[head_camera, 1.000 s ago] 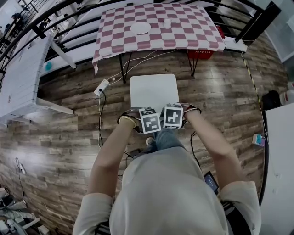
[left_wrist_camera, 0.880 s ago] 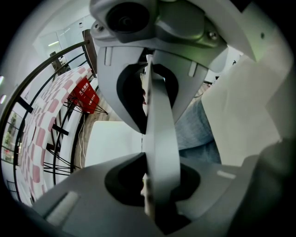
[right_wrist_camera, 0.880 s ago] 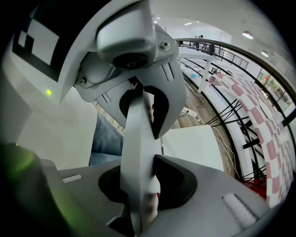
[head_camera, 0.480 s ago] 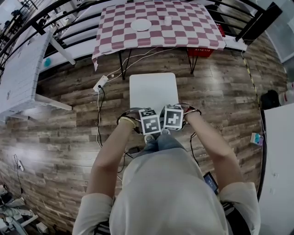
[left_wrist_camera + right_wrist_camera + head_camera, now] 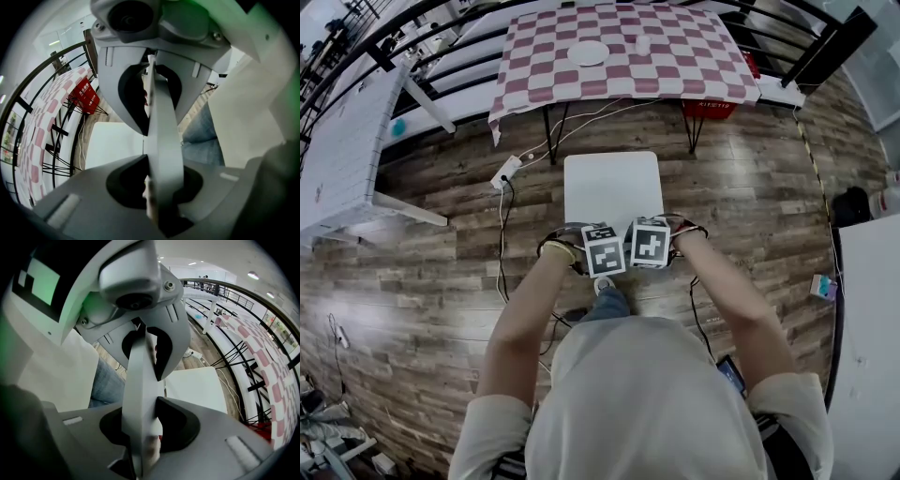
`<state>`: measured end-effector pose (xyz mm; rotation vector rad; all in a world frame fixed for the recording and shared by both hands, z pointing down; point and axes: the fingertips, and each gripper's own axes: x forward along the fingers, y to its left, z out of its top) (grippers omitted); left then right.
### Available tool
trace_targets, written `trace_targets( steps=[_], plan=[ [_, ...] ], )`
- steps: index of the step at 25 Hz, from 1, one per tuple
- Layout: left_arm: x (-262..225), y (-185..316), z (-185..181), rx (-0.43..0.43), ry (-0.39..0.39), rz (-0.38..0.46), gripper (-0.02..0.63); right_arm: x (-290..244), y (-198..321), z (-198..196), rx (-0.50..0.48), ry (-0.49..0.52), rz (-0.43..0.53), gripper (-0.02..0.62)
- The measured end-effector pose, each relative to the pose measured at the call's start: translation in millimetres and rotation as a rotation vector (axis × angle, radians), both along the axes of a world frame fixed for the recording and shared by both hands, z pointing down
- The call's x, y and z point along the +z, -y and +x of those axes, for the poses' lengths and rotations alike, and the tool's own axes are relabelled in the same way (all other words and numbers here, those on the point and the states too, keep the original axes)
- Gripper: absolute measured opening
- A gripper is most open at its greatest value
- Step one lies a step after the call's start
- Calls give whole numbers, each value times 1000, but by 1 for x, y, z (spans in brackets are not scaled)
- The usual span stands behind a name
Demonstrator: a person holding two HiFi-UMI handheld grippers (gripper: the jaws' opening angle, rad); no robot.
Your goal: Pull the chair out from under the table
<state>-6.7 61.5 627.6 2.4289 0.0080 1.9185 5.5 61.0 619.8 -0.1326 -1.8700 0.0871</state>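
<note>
A white chair stands on the wood floor, out from under the checkered table (image 5: 694, 66), with its seat (image 5: 612, 187) facing me. Both grippers hang over its backrest, pointing steeply down. My left gripper (image 5: 603, 249) is shut on the top edge of the backrest, which runs as a pale slab (image 5: 161, 136) between its jaws (image 5: 157, 147). My right gripper (image 5: 650, 242), just beside it, is shut on the same backrest edge (image 5: 140, 366); its jaws (image 5: 143, 385) press both faces. The marker cubes hide the fingertips in the head view.
A plate (image 5: 587, 52) and a cup (image 5: 642, 43) sit on the checkered table. A power strip (image 5: 508, 173) with cables lies left of the chair. There is a red crate (image 5: 708, 109) under the table, white tables at left (image 5: 347, 141) and right (image 5: 872, 309), and black railing behind.
Less of the person's jeans shows below the grippers now. The grippers and the chair keep their places.
</note>
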Motion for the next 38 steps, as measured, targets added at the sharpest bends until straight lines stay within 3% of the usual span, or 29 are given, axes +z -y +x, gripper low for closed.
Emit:
trace_targets(
  steps=[38],
  plan=[
    [1,-49,8,-34,2,6,80,-1,-49,7,-21,10,-8,94]
  ],
)
